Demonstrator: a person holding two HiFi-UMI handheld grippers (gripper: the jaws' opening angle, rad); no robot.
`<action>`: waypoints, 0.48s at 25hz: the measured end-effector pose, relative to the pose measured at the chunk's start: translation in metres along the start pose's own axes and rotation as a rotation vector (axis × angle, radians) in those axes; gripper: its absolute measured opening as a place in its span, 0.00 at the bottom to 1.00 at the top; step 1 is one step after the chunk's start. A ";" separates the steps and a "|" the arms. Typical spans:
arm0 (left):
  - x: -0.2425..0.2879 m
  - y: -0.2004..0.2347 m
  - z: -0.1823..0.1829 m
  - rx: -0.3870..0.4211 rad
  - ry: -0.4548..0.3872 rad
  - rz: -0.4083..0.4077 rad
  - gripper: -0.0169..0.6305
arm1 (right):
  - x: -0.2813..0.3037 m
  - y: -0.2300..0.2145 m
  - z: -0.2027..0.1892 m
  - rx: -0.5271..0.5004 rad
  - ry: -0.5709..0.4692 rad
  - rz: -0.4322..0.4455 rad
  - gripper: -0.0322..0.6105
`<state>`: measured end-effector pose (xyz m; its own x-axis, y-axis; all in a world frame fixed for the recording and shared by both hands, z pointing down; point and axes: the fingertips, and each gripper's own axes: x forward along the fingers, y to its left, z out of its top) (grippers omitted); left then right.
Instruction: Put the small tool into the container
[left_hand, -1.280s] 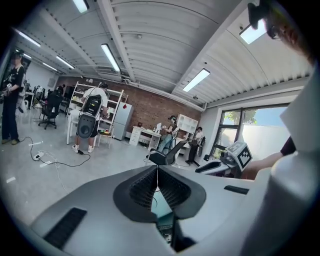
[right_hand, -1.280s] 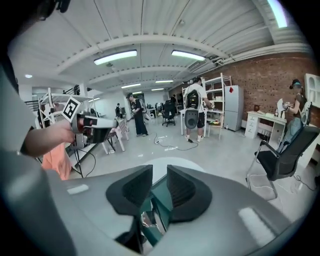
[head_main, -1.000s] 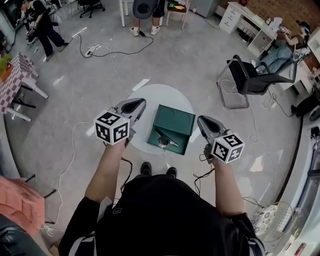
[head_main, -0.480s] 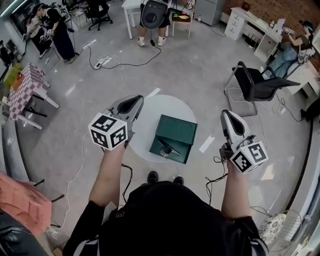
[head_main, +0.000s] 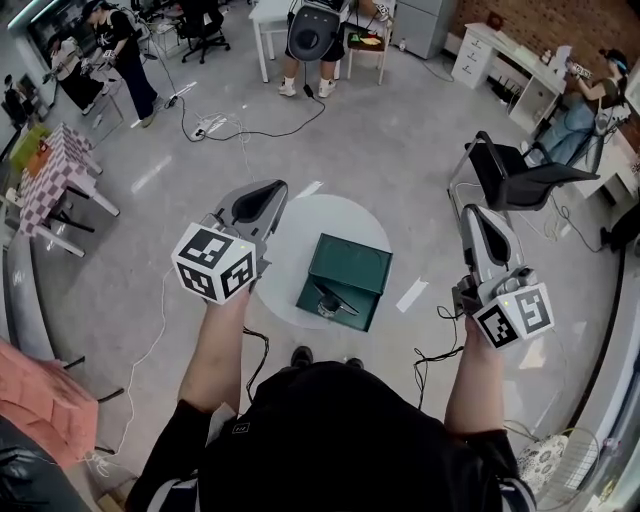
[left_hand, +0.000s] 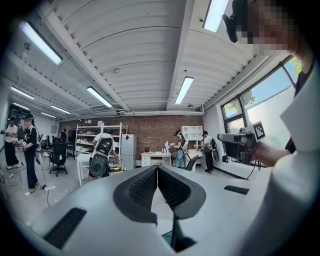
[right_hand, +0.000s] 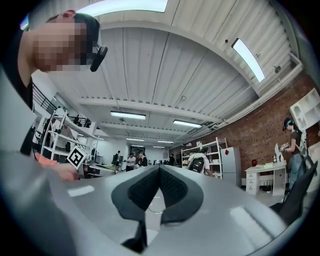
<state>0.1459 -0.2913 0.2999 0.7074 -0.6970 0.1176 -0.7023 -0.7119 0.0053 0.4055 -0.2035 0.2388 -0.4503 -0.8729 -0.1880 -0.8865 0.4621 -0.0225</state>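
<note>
Although the small tool (head_main: 331, 299) is seen lying at the near edge of the green container (head_main: 352, 262) on the round table (head_main: 300, 225), it cannot be told whether it rests inside or on a closed lid. Its long axis is judged to run roughly along that near edge. The tool is placed below and between the two grippers, nearer the left gripper (head_main: 268, 192) than the right gripper (head_main: 474, 214), which is held well off to the side. Both are pointed up and away from the table. The left jaws are pressed together at their tips with nothing between them; the right jaws are likewise closed and empty. For any pick, a gripper would have to be tipped downward and its jaws parted.
</note>
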 end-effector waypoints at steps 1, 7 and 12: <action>0.001 0.000 -0.001 -0.004 0.001 0.002 0.04 | 0.001 0.001 -0.004 0.012 0.009 0.004 0.06; 0.005 0.000 -0.009 -0.019 0.013 0.001 0.04 | 0.004 0.008 -0.022 0.060 0.039 0.023 0.06; 0.005 0.005 -0.007 -0.025 0.003 0.018 0.04 | 0.003 0.006 -0.023 0.061 0.040 0.014 0.06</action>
<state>0.1456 -0.2980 0.3077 0.6942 -0.7095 0.1212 -0.7168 -0.6967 0.0277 0.3962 -0.2063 0.2608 -0.4678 -0.8711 -0.1496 -0.8724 0.4823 -0.0801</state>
